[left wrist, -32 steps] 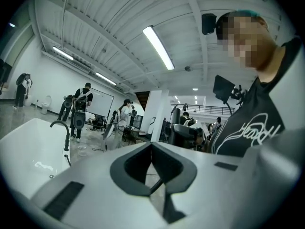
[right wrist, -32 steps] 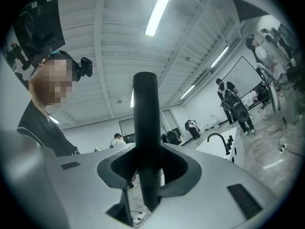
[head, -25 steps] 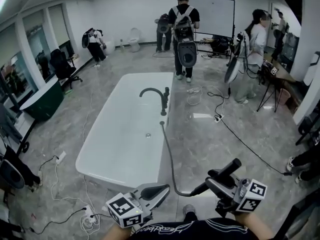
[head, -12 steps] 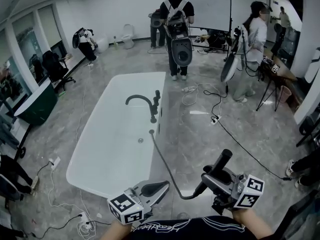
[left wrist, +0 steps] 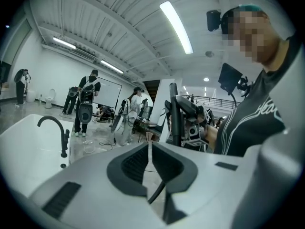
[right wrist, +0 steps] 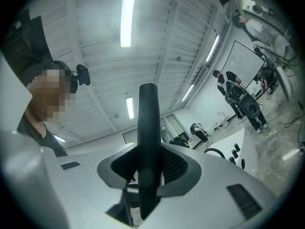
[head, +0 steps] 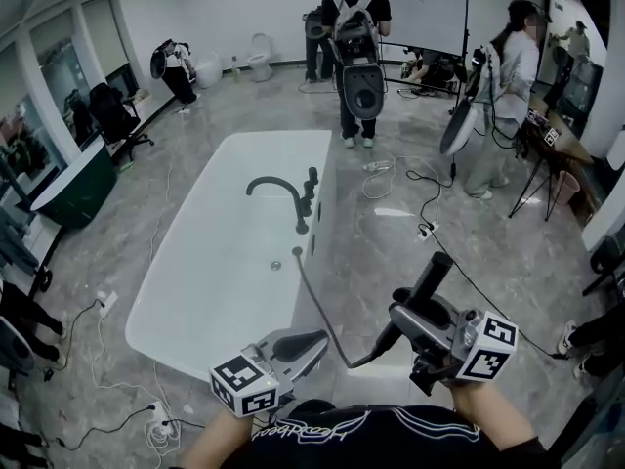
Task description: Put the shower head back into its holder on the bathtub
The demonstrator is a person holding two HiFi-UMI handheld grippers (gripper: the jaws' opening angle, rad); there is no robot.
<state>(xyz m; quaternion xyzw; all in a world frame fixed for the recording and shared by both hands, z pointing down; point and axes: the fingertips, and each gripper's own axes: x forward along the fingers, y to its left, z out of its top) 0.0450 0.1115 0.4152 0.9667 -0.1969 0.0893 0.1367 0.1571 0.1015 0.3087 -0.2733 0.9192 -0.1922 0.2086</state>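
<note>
A white bathtub (head: 220, 262) lies ahead on the left, with a black arched faucet (head: 278, 186) and its handles on the right rim. A black hose (head: 317, 306) leaves that rim and curves down to the black shower head (head: 430, 279). My right gripper (head: 410, 313) is shut on the shower head's handle, which stands upright between its jaws (right wrist: 147, 142). My left gripper (head: 317, 340) is shut at the lower middle with nothing between its pads. The hose passes just beyond its tips (left wrist: 157, 194). The faucet (left wrist: 55, 123) shows at the left gripper view's left.
Several people with gear stand behind the tub, one (head: 356, 47) near its far end. Cables (head: 430, 228) trail over the marble floor on the right, and a power strip (head: 103, 306) lies left. A dark tub (head: 68, 189) and an office chair stand at far left.
The tub and faucet have drawn nearer and lower in the head view as I moved forward. Both grippers travelled along with me. The right one has kept the shower head, the left has stayed shut.
</note>
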